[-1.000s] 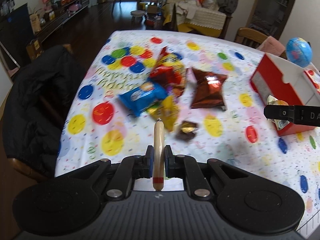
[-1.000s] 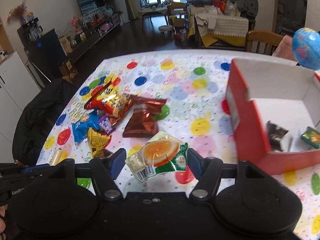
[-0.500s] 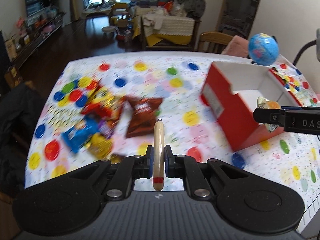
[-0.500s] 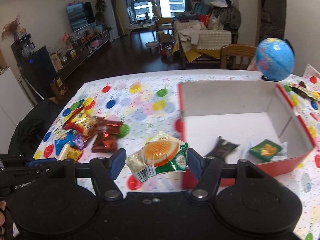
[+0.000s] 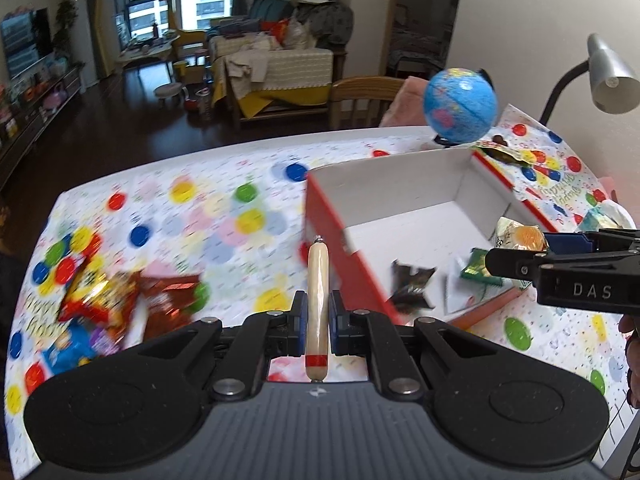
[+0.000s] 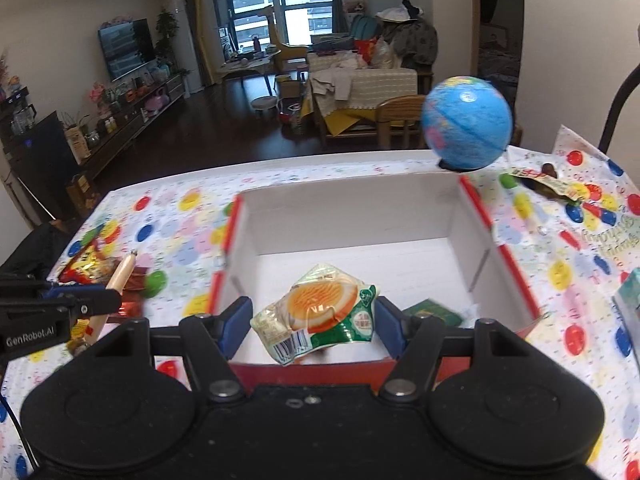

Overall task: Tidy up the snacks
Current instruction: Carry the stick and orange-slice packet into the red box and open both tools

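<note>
Right gripper (image 6: 314, 318) is clamped on a crinkly orange-and-green snack packet (image 6: 318, 312), pads pressing its two side edges so it hangs face-up over the near wall of the red box (image 6: 236, 220). That hold looks made for a straight drop: part the fingers and the packet should fall onto the white floor inside. Left gripper (image 5: 318, 320) is pinched tight on a slim sausage stick (image 5: 317, 300), gripped low on its length so most of it pokes forward, pointing at the box's near left corner; it sits just outside the red wall, not yet over the opening.

Inside the box, a dark wrapper (image 5: 412, 286) and a small green pack (image 5: 478, 268) already lie on the floor, with bare white floor behind them for more.

Farther out on the spotted tablecloth (image 5: 224, 216), a heap of loose snack bags (image 5: 120, 300) waits to the left, well apart from the box, so plenty remains to sort. A blue globe (image 6: 466, 124) stands behind the box's far corner, and one more wrapper (image 6: 540, 184) lies beside it.
</note>
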Motion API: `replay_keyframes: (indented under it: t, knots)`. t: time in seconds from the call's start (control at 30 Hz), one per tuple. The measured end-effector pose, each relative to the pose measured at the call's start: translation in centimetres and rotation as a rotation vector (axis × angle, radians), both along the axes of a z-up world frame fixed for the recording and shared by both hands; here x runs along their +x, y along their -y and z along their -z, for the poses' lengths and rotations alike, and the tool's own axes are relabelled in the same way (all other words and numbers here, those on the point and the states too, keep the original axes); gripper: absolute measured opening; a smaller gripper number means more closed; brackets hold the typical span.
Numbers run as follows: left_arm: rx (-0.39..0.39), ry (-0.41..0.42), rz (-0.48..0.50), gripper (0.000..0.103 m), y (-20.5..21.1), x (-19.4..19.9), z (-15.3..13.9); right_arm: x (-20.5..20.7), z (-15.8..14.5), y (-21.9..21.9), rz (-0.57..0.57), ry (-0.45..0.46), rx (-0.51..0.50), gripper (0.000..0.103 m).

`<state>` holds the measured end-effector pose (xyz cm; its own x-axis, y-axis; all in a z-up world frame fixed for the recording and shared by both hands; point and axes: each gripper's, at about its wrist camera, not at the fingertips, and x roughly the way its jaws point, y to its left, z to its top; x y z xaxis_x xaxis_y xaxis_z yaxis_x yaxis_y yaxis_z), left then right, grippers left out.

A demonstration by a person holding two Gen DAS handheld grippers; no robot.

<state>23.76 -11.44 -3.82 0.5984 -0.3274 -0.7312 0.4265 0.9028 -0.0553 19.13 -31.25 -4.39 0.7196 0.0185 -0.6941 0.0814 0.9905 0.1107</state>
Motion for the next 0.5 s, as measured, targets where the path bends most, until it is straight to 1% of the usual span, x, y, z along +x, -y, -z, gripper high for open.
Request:
replay_keyframes:
  t: [0.07,0.17,0.27,0.5]
  knots:
    - [0.024,0.009,0.014,0.01,1.7,0.6,0.2,0.3,0.2,1.1,0.004,-0.002,-0.011,0.065]
    - [0.039,0.016,0.032,0.01,3.9,1.4,0.4,0.8,0.5,2.9,0.0,-0.003,-0.031,0.065]
    - [0.054,0.025,0.049,0.01,5.8,2.1,0.6,1.4,1.0,4.8,-0.006,-0.015,-0.032,0.065]
    - [0.097,0.008,0.066,0.01,9.7,4.2,1.9,2.5,2.3,7.5,-0.031,-0.037,-0.038,0.065]
